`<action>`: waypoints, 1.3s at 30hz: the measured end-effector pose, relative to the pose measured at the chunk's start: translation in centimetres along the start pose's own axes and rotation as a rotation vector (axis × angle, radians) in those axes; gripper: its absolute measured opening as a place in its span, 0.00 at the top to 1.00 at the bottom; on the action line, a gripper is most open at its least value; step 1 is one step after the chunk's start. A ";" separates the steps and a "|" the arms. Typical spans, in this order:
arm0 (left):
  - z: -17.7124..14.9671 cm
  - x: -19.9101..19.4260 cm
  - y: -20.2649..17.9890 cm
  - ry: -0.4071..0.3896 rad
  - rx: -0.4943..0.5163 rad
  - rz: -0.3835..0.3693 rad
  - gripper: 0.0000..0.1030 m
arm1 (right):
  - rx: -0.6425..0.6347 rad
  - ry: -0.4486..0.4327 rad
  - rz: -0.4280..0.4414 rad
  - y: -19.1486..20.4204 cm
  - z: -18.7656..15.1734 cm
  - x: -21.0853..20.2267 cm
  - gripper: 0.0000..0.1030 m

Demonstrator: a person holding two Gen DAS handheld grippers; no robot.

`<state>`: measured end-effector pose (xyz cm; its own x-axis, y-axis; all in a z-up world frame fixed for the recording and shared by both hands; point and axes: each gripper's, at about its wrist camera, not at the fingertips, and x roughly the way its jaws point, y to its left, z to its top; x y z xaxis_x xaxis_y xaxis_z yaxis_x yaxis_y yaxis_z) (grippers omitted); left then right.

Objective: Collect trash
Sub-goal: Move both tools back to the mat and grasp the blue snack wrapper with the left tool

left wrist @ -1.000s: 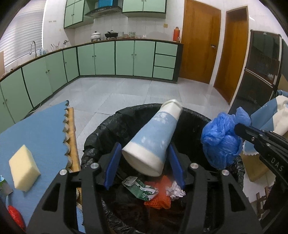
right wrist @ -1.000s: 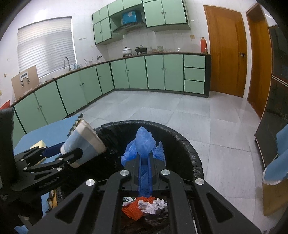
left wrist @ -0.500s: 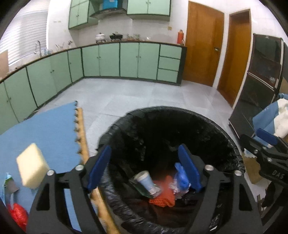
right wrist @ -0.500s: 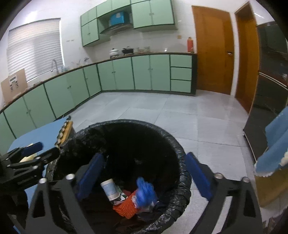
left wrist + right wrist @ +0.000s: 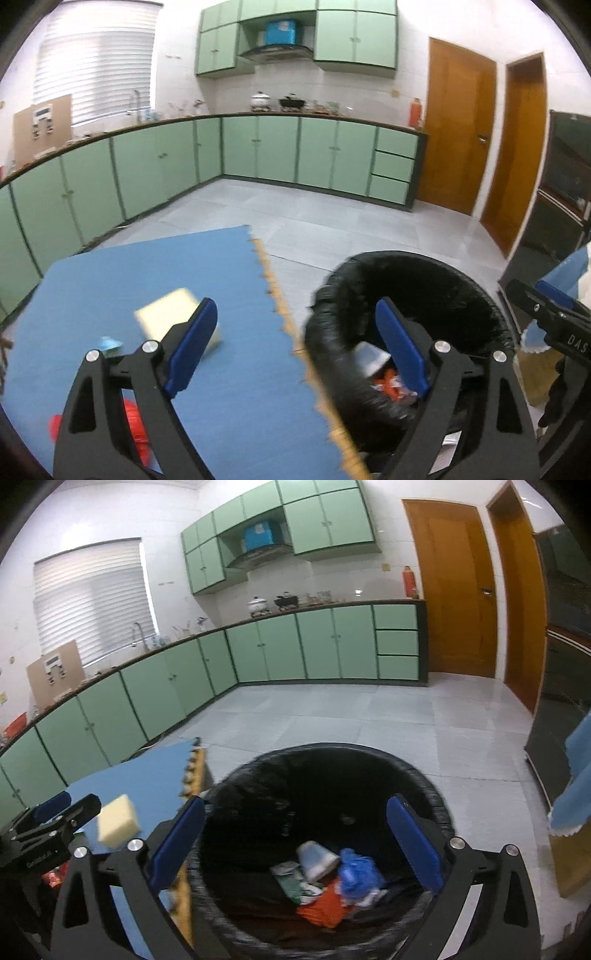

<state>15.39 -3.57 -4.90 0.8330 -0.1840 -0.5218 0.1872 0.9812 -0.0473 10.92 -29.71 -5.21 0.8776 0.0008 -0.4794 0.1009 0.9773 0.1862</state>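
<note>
setting: a kitchen with green cabinets (image 5: 317, 646) along the walls, a pale tiled floor (image 5: 332, 716) and two wooden doors (image 5: 454, 590).
bin: a round bin (image 5: 439, 805) lined with a black bag stands on the floor, just beside the edge of a blue mat (image 5: 147, 273) that covers a counter.
trash in bin: at the bottom lie a paper cup (image 5: 316, 860) on its side, a crumpled blue bag (image 5: 358, 875), an orange scrap (image 5: 325, 908) and a green and white wrapper (image 5: 291, 880), all touching in one heap.
left gripper: the left gripper (image 5: 291, 350) hangs over the mat's edge, one blue pad over the mat and the other over the bin's rim; its jaws are wide and opening, with nothing held between them.
right gripper: the right gripper (image 5: 295, 845) hangs above the bin's mouth; its jaws are very wide and opening, with nothing held; the heap lies far below the gap.
on the mat: a pale yellow sponge (image 5: 173, 314) lies well in from the edge; nearer the camera are a small teal scrap (image 5: 109, 343) and a red thing (image 5: 133, 417), both partly hidden behind the left gripper and too blurred to name.
far right: a blue cloth (image 5: 576, 786) with a scalloped edge hangs at the frame's side, apart from the bin.
</note>
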 end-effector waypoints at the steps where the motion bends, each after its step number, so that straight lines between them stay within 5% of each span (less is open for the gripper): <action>1: 0.0 -0.6 0.9 -0.006 -0.003 0.021 0.18 | -0.006 -0.001 0.012 0.8 0.0 0.0 0.06; 19: -2.8 -5.1 14.6 0.005 -0.121 0.264 0.18 | -0.166 0.005 0.206 15.6 -2.8 1.8 0.06; 26: -4.5 -3.8 16.8 0.058 -0.144 0.290 0.20 | -0.194 0.046 0.241 18.4 -4.4 3.6 0.06; 39: -6.5 1.3 18.4 0.177 -0.178 0.279 0.42 | -0.215 0.105 0.250 19.8 -5.4 6.4 0.06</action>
<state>16.52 14.61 -11.97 0.7336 0.0891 -0.6738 -0.1402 0.9899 -0.0218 16.04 -9.18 -9.21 0.8087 0.2567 -0.5292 -0.2221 0.9664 0.1293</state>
